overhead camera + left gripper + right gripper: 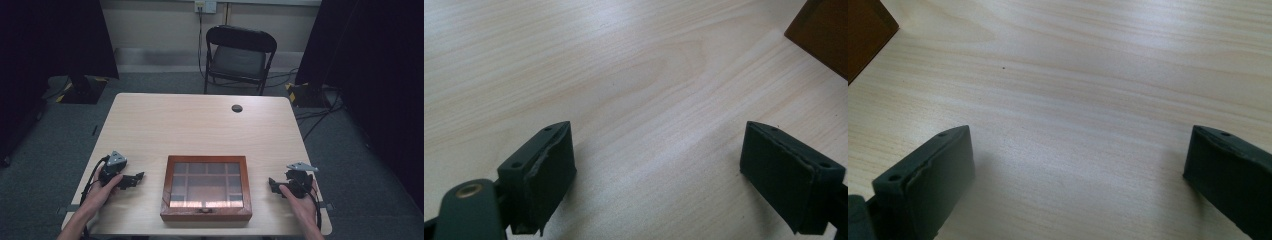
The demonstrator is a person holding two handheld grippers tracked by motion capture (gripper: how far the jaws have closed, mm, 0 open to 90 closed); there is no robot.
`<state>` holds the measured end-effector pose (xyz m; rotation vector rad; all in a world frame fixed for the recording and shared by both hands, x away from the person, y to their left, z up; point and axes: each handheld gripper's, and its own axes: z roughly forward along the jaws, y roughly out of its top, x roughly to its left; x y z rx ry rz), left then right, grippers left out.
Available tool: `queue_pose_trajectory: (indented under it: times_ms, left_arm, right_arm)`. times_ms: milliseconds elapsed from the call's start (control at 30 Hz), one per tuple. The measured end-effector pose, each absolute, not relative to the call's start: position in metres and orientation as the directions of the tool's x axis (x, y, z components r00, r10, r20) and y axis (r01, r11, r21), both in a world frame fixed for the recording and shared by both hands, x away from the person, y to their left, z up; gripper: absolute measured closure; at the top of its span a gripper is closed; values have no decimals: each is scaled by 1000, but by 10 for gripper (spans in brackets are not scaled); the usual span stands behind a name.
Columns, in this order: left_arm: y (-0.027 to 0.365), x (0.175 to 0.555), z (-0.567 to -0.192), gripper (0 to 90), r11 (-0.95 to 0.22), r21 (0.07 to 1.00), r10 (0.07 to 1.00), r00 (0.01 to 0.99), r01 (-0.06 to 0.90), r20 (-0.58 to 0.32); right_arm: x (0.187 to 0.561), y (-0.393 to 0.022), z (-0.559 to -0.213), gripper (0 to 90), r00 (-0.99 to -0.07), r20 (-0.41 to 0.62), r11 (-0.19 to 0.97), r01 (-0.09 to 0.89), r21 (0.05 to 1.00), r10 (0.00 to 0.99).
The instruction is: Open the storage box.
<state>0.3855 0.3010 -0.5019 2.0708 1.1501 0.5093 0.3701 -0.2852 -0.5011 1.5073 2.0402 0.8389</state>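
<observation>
Between the two claws lies the glass-lidded wooden box (206, 188), equally near left claw (134, 179) and right claw (274, 185); both gape empty on the surface (200, 125).

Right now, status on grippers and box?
Left gripper and right gripper open, empty, flanking wooden box. Glass lid closed. Nothing between them on table.

black folding chair (240, 56) at twelve o'clock beyond the table (200, 125), wall socket (205, 5) above it, cables (320, 107) on carpet at two o'clock
</observation>
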Motion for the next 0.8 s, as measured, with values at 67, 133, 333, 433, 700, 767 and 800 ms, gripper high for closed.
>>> queue_pose_trajectory:
  times_ms: [67, 133, 333, 433, 700, 767, 800]
  left_arm:
    - [301, 386, -502, 137, -358, 737, 849, 528, 573, 2]
    - [301, 386, -502, 137, -358, 737, 849, 528, 573, 3]
    - [301, 386, -502, 137, -358, 737, 850, 528, 573, 2]
    - [301, 385, -502, 137, -358, 739, 846, 534, 570, -2]
    - [302, 385, -502, 136, -363, 738, 843, 538, 569, 0]
    - [302, 385, -502, 136, -363, 739, 843, 538, 568, 0]
    - [302, 385, -502, 136, -364, 737, 843, 539, 569, 1]
  right_arm:
    - [370, -285, -501, 0, -289, -11, 211, 673, 709, 957]
    - [370, -285, -501, 0, -289, -11, 211, 673, 709, 957]
    - [369, -283, -500, 44, -297, -9, 213, 664, 716, 955]
    - [366, -280, -498, 157, -320, -4, 223, 651, 725, 947]
    - [362, -268, -487, 285, -426, 50, 254, 625, 738, 903]
    - [359, -259, -480, 308, -474, 82, 259, 608, 751, 877]
    - [358, -256, -478, 324, -490, 90, 260, 600, 757, 867]
